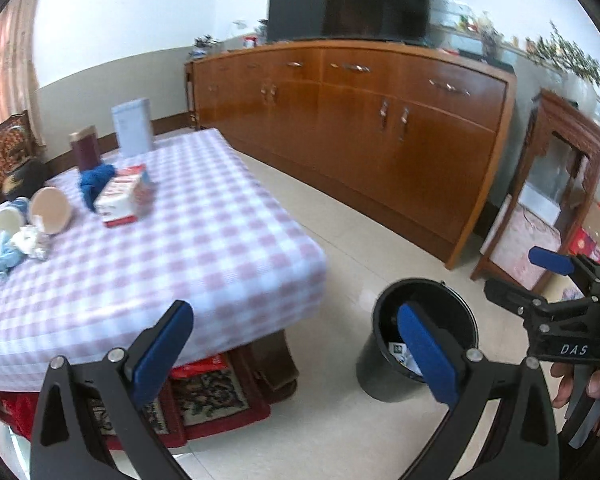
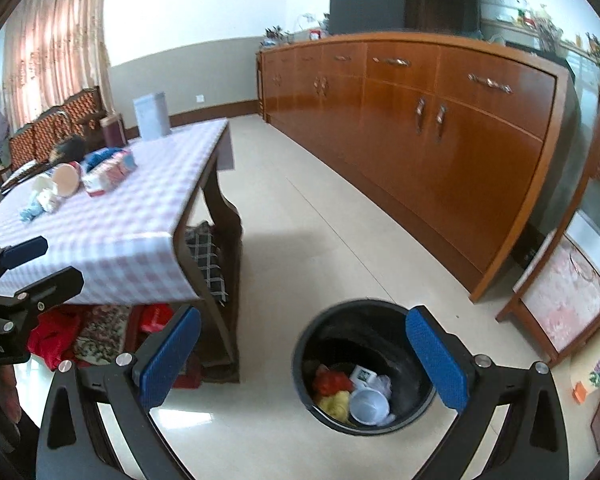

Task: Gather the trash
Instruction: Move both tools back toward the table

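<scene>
A black trash bin [image 2: 364, 364] stands on the floor right of the table; inside lie a white cup [image 2: 369, 406], red and yellow wrappers and a white scrap. My right gripper [image 2: 304, 360] hangs open above the bin, holding nothing. My left gripper [image 1: 296, 352] is open and empty over the table's near corner, with the bin [image 1: 424, 336] behind its right finger. On the checked tablecloth [image 1: 188, 248] sit crumpled white and blue paper [image 1: 20, 246], a tipped paper cup [image 1: 51, 210], a red and white carton [image 1: 124, 196] and a blue cloth [image 1: 96, 182].
A long wooden sideboard [image 1: 372, 128] with a dark TV runs along the far wall. A small wooden cabinet [image 1: 548, 200] stands at the right. A white box [image 1: 133, 126] and a maroon box [image 1: 85, 150] stand at the table's far end. Red items and rugs lie under the table.
</scene>
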Action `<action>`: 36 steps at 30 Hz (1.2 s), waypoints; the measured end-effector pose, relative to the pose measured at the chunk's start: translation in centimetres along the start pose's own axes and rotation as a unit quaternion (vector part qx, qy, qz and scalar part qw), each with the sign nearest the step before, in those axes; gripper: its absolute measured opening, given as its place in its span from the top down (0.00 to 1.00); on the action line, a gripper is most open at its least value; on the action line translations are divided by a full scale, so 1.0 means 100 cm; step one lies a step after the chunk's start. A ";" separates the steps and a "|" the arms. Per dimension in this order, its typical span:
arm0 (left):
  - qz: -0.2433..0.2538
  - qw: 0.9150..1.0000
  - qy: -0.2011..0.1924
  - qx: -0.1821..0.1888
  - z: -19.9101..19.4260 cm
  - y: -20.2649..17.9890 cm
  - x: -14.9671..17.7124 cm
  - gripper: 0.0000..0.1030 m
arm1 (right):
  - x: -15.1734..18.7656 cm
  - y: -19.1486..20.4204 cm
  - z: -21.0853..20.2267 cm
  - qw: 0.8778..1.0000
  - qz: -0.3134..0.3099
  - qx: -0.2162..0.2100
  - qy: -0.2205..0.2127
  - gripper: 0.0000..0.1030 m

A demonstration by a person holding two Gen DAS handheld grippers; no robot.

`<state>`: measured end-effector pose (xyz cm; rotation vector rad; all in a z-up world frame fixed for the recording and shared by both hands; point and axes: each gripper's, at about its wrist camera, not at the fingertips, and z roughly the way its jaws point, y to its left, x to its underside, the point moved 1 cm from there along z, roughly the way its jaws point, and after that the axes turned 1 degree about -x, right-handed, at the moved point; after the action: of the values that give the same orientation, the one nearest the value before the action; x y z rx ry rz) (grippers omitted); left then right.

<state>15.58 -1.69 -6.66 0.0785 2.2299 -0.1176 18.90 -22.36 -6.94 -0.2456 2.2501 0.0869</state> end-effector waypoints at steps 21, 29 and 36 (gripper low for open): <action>-0.088 0.989 -0.043 -0.114 -0.061 0.138 0.008 0.00 | -0.058 0.140 0.011 0.992 -0.057 -0.103 -0.045 0.00; -0.127 0.978 -0.053 -0.156 -0.072 0.196 0.019 0.00 | -0.066 0.199 0.041 0.989 -0.078 -0.124 -0.007 0.00; -0.148 0.971 -0.043 -0.183 -0.070 0.242 0.027 0.01 | -0.077 0.239 0.060 0.986 -0.093 -0.140 -0.002 0.00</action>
<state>10.76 23.23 -5.91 -0.4533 2.1286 0.1287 23.27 3.07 -5.36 -0.6036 2.1967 0.3037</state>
